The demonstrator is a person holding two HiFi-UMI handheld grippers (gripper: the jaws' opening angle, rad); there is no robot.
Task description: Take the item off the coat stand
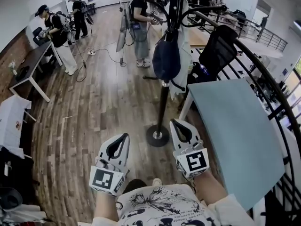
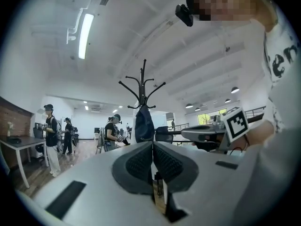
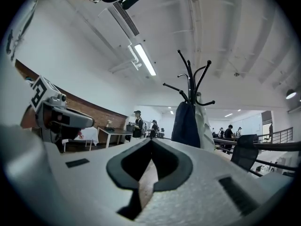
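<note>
Holding both tools low in front of the body, the person is facing the coat stand, and neither tool is carrying anything. The left gripper is showing its two ribbed pads pressed together with nothing between them, and the right gripper is likewise closed on empty air. The item to take, a dark blue bag, is hanging from the upper hooks of the stand, against the pole, above both grippers and well apart from them. A pale garment is hanging just beside it, on the side nearer the teal table.

Several things are looking risky from here, in my judgement. The jaws are needing to open before they can take a strap, so reaching in closed would only be nudging the bag. Pulling the bag outward instead of lifting it clear of its hook could be tipping the stand, since it is resting on one small round base. The pale garment is sitting so close that a careless grab could be catching it too, or dragging it off. The black chair and the table are crowding the right side.

As for containers, the bag is the only one showing; it is hanging rounded and full-looking, but whatever is inside it is hidden
</note>
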